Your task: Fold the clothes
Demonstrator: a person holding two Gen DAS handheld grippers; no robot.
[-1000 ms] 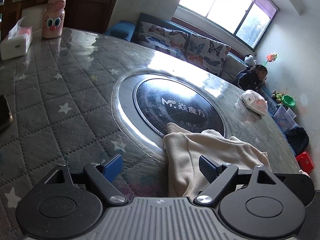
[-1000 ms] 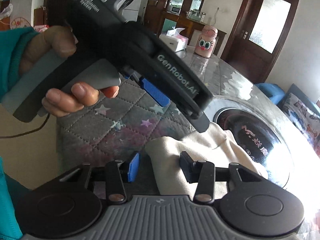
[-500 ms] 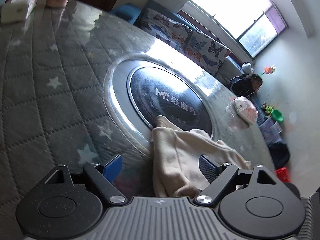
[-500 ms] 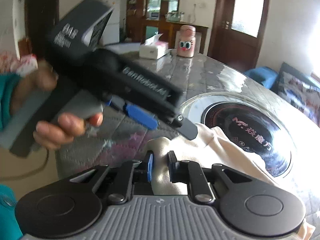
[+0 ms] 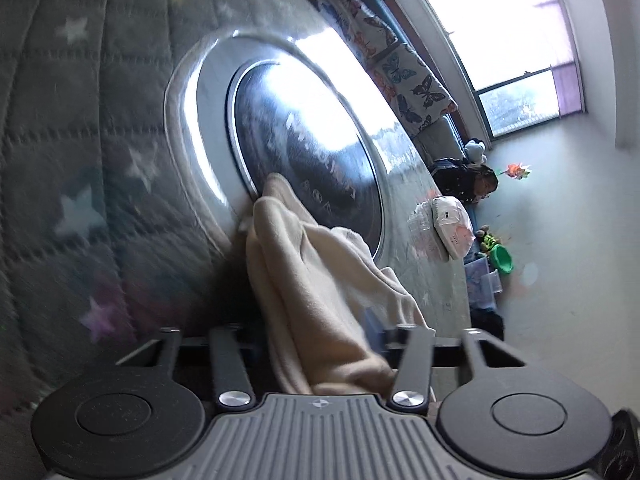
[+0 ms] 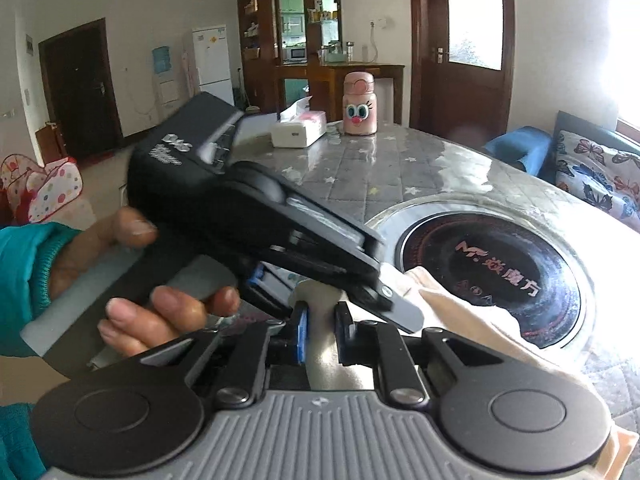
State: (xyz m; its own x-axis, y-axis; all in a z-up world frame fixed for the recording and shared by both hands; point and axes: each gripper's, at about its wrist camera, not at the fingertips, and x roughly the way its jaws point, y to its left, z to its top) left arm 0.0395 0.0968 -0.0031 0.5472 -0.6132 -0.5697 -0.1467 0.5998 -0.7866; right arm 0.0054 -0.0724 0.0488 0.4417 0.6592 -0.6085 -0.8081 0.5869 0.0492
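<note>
Garment: cream cloth (image 5: 320, 280), bunched on the table (image 5: 80, 120), its far end lying over the rim of the round cooktop (image 5: 304, 152) set in the middle.
Left gripper (image 5: 316, 336): jaws closing, with the cloth running straight between them; whether the pads already press on it cannot be told, since one finger is hidden behind the fabric.
Right gripper (image 6: 322, 330): clenched on a narrow fold of the same cloth (image 6: 460, 312), blue pads (image 6: 301, 330) squeezing it from both sides.
Cloth past the right jaws: spreads out to the right and beyond them, toward the cooktop (image 6: 500, 276).
Left hand (image 6: 132, 280): wrapped round the handle of the left tool (image 6: 248, 216), which crosses just above and ahead of the right jaws.
Left wrist view only: window, butterfly cushions (image 5: 400, 64), a white packet (image 5: 452, 220) on the table's far edge, a person sitting on the floor; the picture is tilted and blurred.
Right wrist view only: tissue box (image 6: 298, 130), pink bottle (image 6: 359, 104), teal sleeve (image 6: 24, 272).
</note>
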